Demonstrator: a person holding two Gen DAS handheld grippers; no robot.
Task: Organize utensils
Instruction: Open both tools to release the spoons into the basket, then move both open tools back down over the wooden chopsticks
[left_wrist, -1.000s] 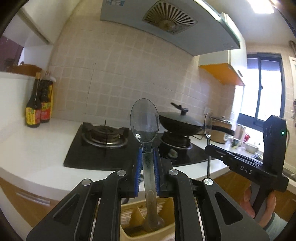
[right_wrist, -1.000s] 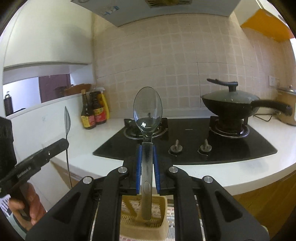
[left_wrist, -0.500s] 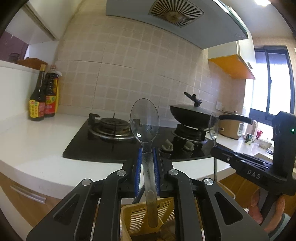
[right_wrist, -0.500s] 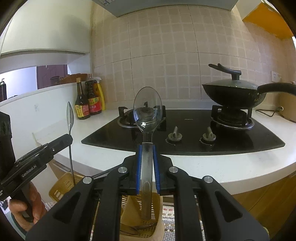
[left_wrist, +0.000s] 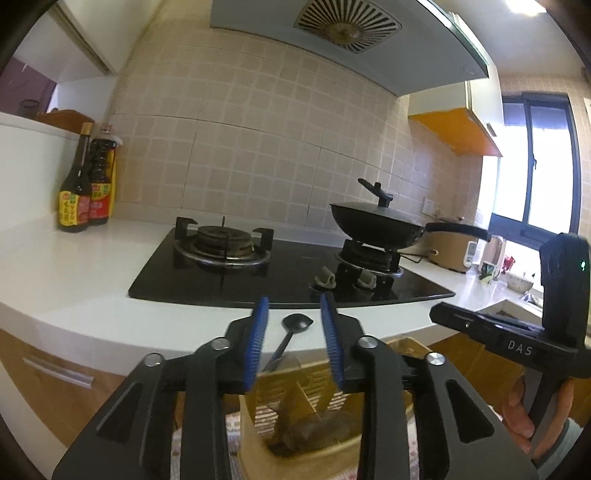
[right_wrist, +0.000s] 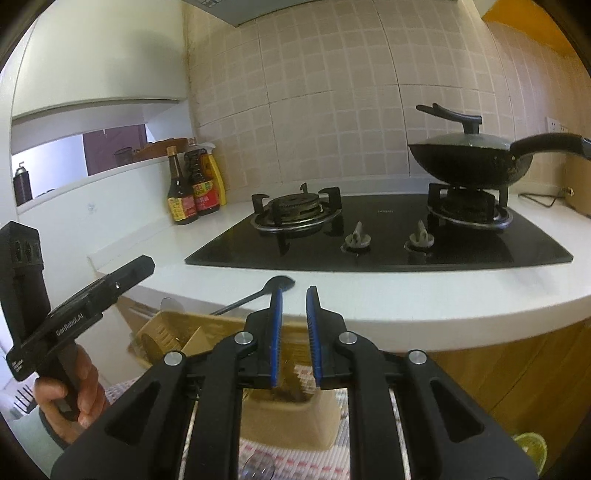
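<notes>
Both clear spoons have left the tongs since a second ago. Left gripper: jaws opening, nothing between them. Right gripper: narrow gap, pads bare.

Yellow utensil holder sits right below both tongs and has dividers inside. A black ladle leans out of it, bowl up between the left pads but not touching them. One clear spoon stands in the holder under the left tongs. The other is lost in blur beneath the right pads.

Beyond the tongs are a white counter and a black gas hob, with a lidded wok on the far-right burner. Sauce bottles stand far left against the tiled wall.
</notes>
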